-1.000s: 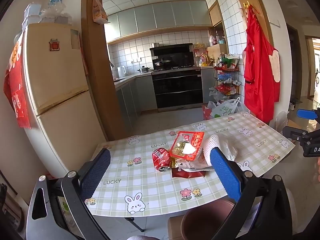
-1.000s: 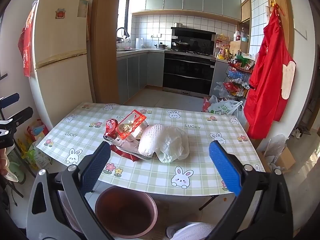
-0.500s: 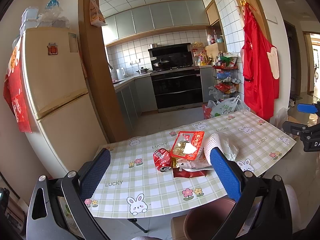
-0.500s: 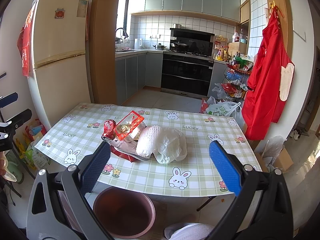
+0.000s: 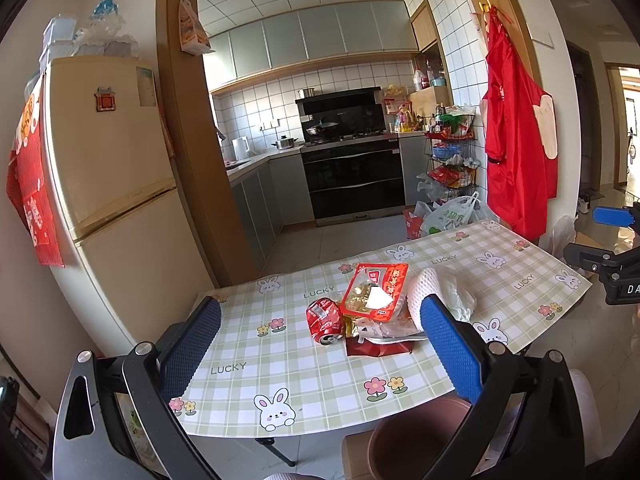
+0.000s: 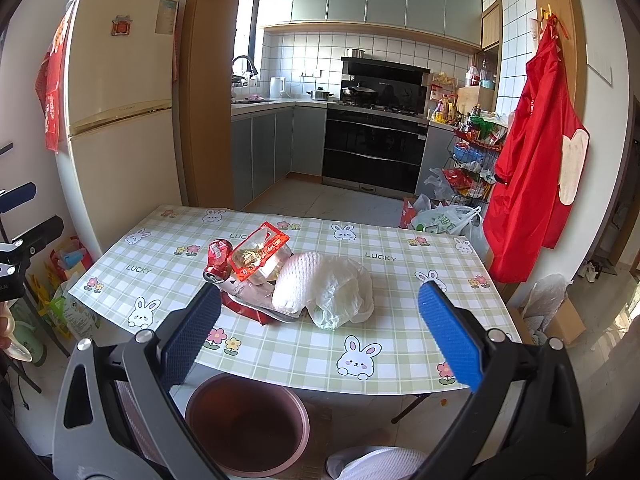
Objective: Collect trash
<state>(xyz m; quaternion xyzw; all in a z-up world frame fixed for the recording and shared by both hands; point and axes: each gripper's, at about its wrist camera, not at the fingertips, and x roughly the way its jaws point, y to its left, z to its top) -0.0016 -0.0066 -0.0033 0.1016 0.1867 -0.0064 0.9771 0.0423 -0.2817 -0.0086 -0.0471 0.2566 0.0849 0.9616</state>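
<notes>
A heap of trash lies mid-table: a crushed red can (image 5: pixel 324 320) (image 6: pixel 218 260), a red snack packet (image 5: pixel 374 292) (image 6: pixel 260 250), a white foam net with a thin plastic bag (image 6: pixel 328 288) (image 5: pixel 444 292), and dark red wrappers (image 5: pixel 378 346) underneath. A brown bin (image 6: pixel 248 424) (image 5: pixel 416 436) stands on the floor at the table's near edge. My left gripper (image 5: pixel 320 348) is open, held short of the table's near-left side. My right gripper (image 6: pixel 320 338) is open too, above the bin and in front of the heap. Nothing is between either pair of fingers.
The table (image 6: pixel 400 344) has a green checked cloth with rabbits. A cream fridge (image 6: pixel 120 120) stands at the left, kitchen counters and oven (image 6: pixel 372 152) behind. A red apron (image 6: pixel 536 168) hangs at the right, with bags and a wire rack (image 6: pixel 468 168) below.
Both grippers have drifted slightly back and up from the table, so the heap looks a little smaller. The trash has not moved; both stay open.
</notes>
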